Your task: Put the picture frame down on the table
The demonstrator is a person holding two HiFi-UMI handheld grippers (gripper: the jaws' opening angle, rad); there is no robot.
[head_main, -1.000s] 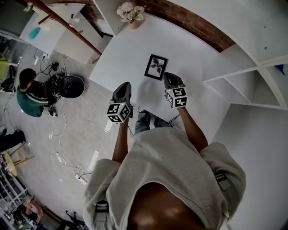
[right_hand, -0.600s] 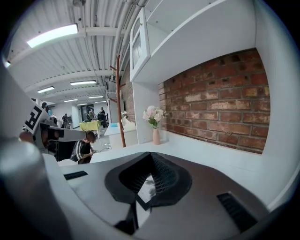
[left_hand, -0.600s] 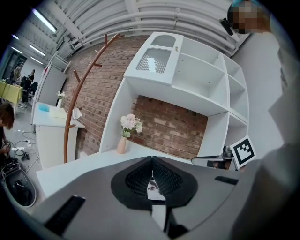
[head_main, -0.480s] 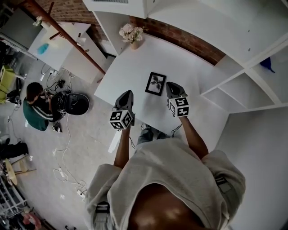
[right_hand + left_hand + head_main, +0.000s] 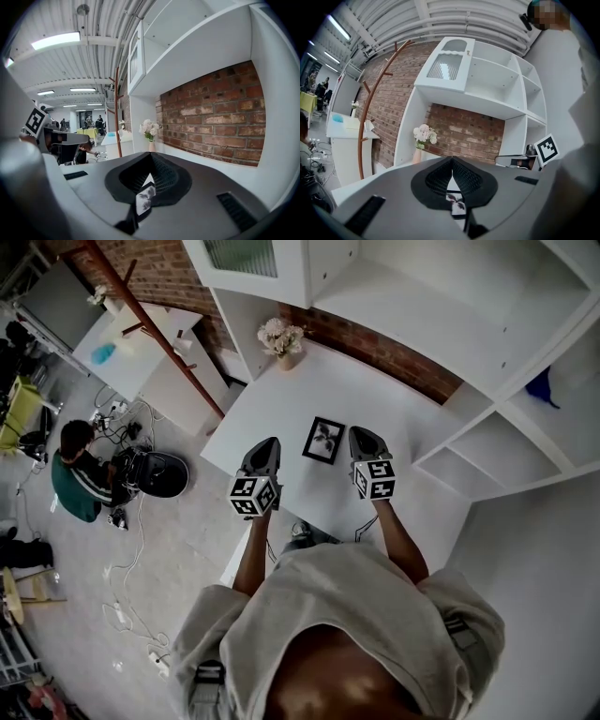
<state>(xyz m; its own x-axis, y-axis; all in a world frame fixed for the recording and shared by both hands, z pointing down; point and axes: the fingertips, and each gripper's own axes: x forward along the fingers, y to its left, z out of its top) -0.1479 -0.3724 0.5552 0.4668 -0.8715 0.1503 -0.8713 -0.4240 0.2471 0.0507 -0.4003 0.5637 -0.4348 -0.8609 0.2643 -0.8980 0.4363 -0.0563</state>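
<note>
In the head view, we see the picture frame (image 5: 324, 440) lying flat on the white desk (image 5: 281, 399). It sits between the left tool (image 5: 266, 442) and the right tool (image 5: 362, 433) and touches neither, and both tools have lifted clear of it over the last second. In the left gripper view, the jaws meet with nothing between them, and the frame shows on the desk beyond. In the right gripper view, the jaws are likewise closed and empty above the frame. We judge the put-down done, with only the withdrawal left.
</note>
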